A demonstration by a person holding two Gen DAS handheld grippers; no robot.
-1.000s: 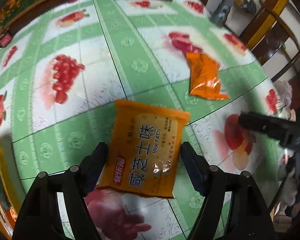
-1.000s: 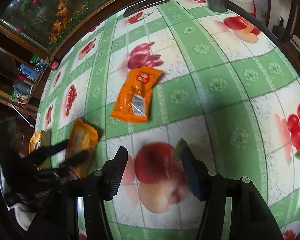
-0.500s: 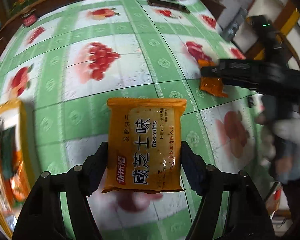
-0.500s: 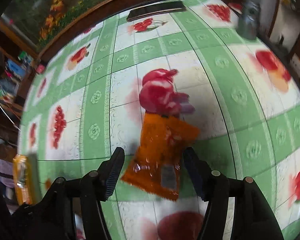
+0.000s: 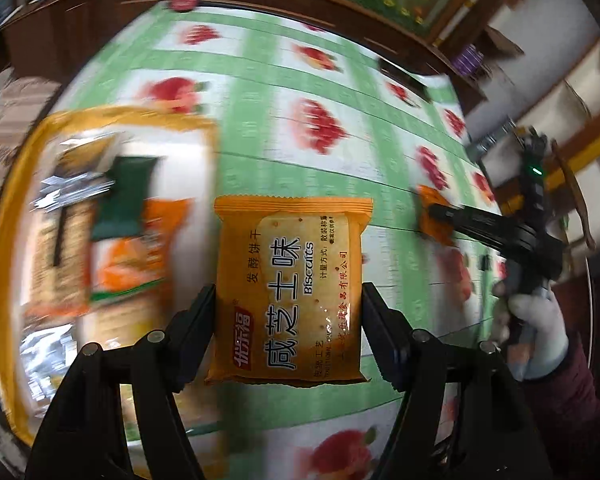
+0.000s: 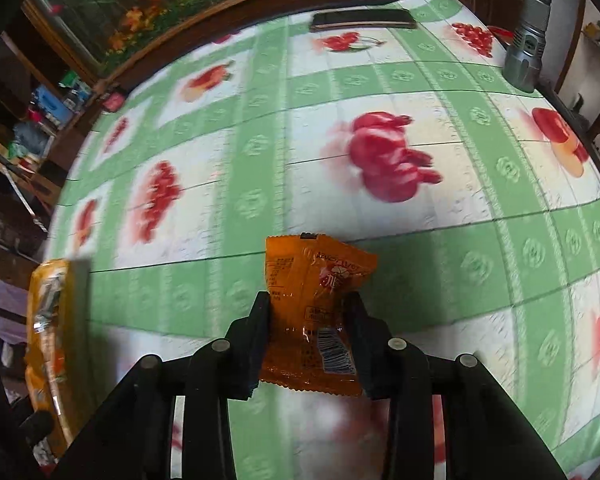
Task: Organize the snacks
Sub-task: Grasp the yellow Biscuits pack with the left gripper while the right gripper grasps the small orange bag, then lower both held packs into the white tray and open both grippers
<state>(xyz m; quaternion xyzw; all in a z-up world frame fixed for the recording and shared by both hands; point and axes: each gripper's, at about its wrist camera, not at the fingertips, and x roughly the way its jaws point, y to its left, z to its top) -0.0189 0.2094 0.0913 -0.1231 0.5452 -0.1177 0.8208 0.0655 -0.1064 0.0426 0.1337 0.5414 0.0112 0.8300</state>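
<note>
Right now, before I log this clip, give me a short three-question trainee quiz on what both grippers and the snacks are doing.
1. True or false: the left gripper is clamped on the biscuit packet.
2. What does the right gripper hold? A) flashlight B) orange snack pouch C) phone
3. Fill in: snacks already gathered sit in the yellow-rimmed ____.

Key: 1 true; 2 B; 3 tray.

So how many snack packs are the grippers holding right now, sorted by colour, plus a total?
Yellow-orange biscuit pack, in the left gripper: 1
Deep orange snack packet, in the right gripper: 1
Total held: 2
</note>
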